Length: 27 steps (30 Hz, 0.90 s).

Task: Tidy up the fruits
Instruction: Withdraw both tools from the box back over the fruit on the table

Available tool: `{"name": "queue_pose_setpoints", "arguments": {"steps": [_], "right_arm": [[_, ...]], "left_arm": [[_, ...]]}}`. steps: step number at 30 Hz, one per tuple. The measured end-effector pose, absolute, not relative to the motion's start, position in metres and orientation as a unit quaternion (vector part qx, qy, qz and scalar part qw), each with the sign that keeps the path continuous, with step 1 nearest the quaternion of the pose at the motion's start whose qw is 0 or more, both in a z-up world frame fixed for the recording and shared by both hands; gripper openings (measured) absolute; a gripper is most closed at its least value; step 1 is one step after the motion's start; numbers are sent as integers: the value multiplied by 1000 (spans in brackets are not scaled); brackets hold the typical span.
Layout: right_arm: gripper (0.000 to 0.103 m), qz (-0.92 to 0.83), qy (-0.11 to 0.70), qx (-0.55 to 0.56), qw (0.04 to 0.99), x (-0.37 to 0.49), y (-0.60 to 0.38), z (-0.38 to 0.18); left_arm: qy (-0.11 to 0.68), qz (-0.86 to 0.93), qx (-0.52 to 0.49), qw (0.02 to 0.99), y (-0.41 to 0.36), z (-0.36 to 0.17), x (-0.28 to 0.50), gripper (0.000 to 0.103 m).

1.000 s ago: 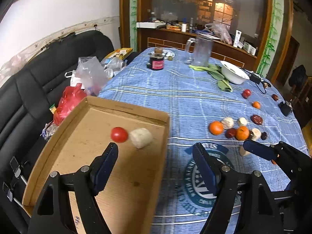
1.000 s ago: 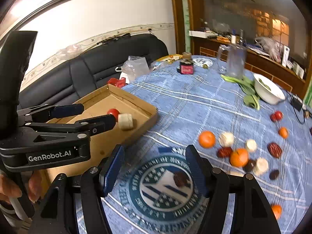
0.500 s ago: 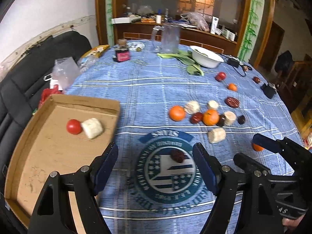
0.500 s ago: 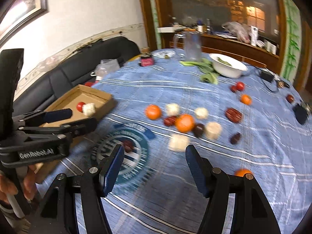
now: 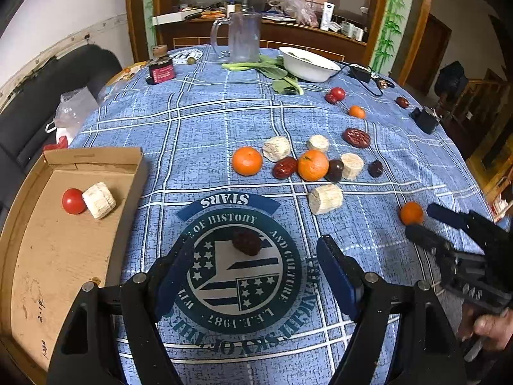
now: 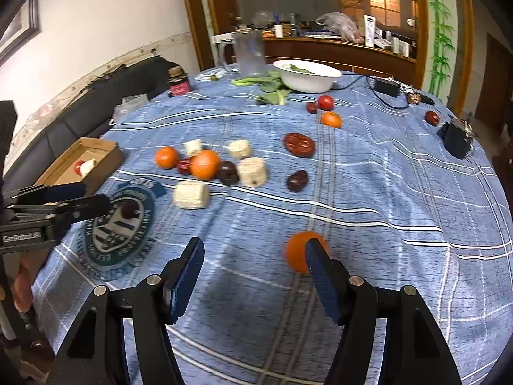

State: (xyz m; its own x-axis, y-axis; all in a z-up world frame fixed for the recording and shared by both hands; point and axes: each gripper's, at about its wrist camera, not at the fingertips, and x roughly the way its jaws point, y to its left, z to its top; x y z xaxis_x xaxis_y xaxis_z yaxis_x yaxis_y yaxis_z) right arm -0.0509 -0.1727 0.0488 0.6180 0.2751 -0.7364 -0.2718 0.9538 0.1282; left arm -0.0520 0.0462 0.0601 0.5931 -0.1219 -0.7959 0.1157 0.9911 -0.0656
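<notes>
My left gripper (image 5: 255, 256) is open over the round emblem on the blue tablecloth. A dark red date (image 5: 246, 242) lies just ahead of it, between the finger lines and untouched. At the left, the cardboard box (image 5: 64, 256) holds a tomato (image 5: 73, 201) and a pale chunk (image 5: 99, 200). My right gripper (image 6: 253, 256) is open too, and a small orange (image 6: 298, 253) lies on the cloth by its right finger, partly hidden by that finger. Farther back is a cluster of oranges (image 5: 313, 165), dates and pale chunks (image 5: 325, 199). The right gripper (image 5: 426, 224) also shows at the right edge of the left wrist view.
At the back of the table stand a white bowl (image 5: 307, 64), leafy greens (image 5: 275, 73), a clear pitcher (image 5: 243, 37) and a dark jar (image 5: 160, 70). A black adapter (image 6: 457, 139) with a cable lies far right. A black sofa (image 5: 19, 118) runs behind the box.
Both grippers swung right, away from the box. The left one now hangs over the emblem and the date, the right one has reached the lone small orange. Neither changed its opening.
</notes>
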Motion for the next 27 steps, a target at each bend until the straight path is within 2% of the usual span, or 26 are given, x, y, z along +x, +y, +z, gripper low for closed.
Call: {"name": "queue_pose_setpoints", "arguments": {"steps": [10,27], "right_arm": [[70,152,404,-11,902,-49,-173,47],[70,134,430,-16,893,-28,-198,24]], "left_arm": [[458,-73,0,886,46,52,-51,78],[477,-95,-6,874,-14,35,-3,78]]}}
